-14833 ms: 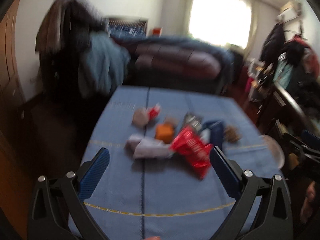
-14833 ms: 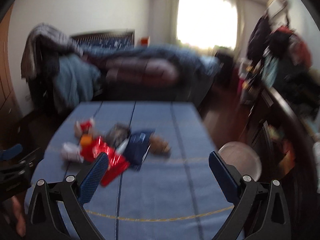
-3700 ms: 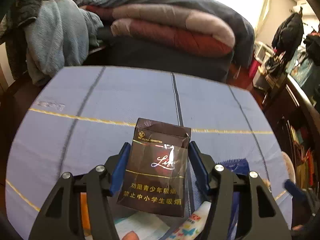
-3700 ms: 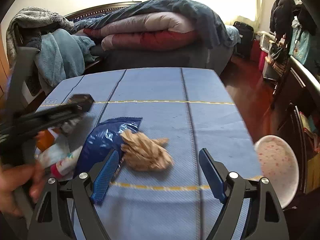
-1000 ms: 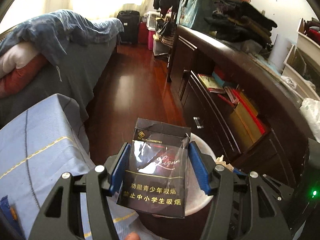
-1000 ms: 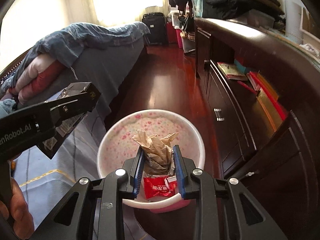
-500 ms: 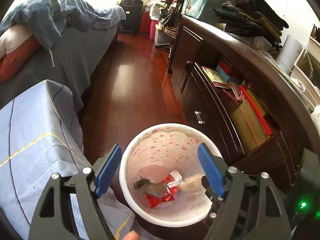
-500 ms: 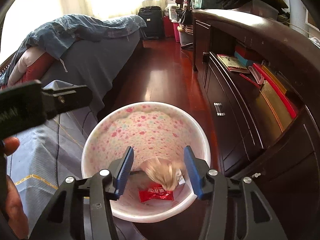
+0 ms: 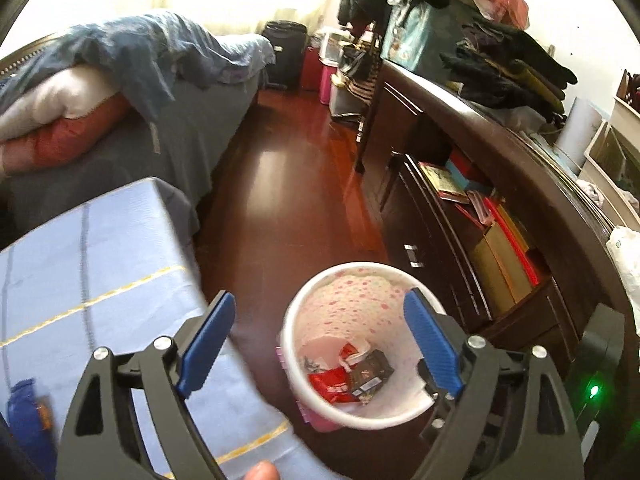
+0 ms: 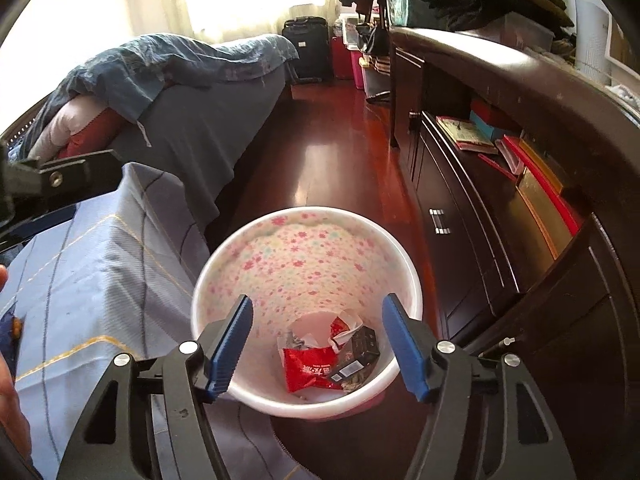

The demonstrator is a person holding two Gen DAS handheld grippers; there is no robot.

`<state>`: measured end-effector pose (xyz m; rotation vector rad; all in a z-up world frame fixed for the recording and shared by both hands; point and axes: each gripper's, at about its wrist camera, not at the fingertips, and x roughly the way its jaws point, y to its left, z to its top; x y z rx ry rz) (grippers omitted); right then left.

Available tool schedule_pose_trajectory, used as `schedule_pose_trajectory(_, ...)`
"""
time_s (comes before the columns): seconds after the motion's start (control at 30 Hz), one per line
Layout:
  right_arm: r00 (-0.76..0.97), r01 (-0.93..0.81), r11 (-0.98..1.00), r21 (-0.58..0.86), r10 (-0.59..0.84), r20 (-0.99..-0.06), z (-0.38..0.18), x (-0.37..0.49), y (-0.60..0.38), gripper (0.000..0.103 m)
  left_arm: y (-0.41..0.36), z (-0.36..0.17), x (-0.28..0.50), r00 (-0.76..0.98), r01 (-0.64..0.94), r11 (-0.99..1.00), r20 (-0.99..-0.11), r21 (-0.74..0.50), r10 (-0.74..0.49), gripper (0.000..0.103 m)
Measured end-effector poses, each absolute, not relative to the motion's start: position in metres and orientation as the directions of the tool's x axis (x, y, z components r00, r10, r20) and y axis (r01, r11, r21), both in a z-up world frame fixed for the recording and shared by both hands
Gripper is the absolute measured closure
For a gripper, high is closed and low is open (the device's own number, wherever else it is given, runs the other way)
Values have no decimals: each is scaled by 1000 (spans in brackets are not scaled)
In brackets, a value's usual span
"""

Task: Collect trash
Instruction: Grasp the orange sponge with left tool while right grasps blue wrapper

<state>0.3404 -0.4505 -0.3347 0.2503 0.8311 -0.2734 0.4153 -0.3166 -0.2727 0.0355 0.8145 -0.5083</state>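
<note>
My right gripper (image 10: 316, 344) hangs over the waste bin (image 10: 408, 280), its blue-padded jaws spread wide with nothing between them. My left gripper (image 9: 316, 344) is parted just as wide and empty, with one pad over the edge of the blue tablecloth (image 9: 100, 248) and the other over the bin's (image 9: 288, 320) far rim.

The trash lies at the bottom of the bin: a red wrapper (image 10: 308, 368) with white lettering, and touching it on the right a dark cigarette pack (image 10: 358, 354), lying tilted against the wall. Behind them sit a crumpled silvery scrap and a white piece (I cannot make out what either one is). From the left camera the same red wrapper (image 9: 330, 384) and dark pack (image 9: 370, 372) show side by side.

The bin stands on the dark red wooden floor (image 10: 332, 152), just beside the corner of the table. At the left edge of my left view a blue packet (image 9: 24, 416) lies on the cloth, blurred.

To the right runs a dark cabinet (image 10: 472, 240) with books on an open shelf. Farther off is a bed (image 10: 192, 96) piled with quilts, then a black suitcase (image 10: 306, 46) beneath the bright window.
</note>
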Motion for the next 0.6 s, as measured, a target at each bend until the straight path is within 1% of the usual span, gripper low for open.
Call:
schedule_pose_trajectory(0.13,655,307,945,116,-121,-746,-320,334,-436,30,-285,-262,404,614,398,909,-700,-125,-365,13)
schedule_pose_trajectory(0.2,671,276,954,116,-104,-734,-309,329,-421,25,-264,-258,398,637,357,928,-699,-106,-325,12)
schedule_pose_trajectory(0.27,683,232,966,109,-82,-725,-300,325,-404,25,-236,-255,391,657,299,950,-703,-87,-271,11)
schedule_pose_trajectory(0.37,701,151,983,101,-34,-712,-287,320,-372,20,-189,-255,379,679,205,976,-708,-73,-196,9)
schedule_pose_trajectory(0.5,710,34,994,107,51,-703,-276,315,-327,20,-125,-259,367,675,72,997,-734,-35,-75,8)
schedule_pose_trajectory(0.6,701,-40,993,111,107,-705,-273,312,-295,20,-85,-264,359,663,3,1000,-748,-27,-22,8)
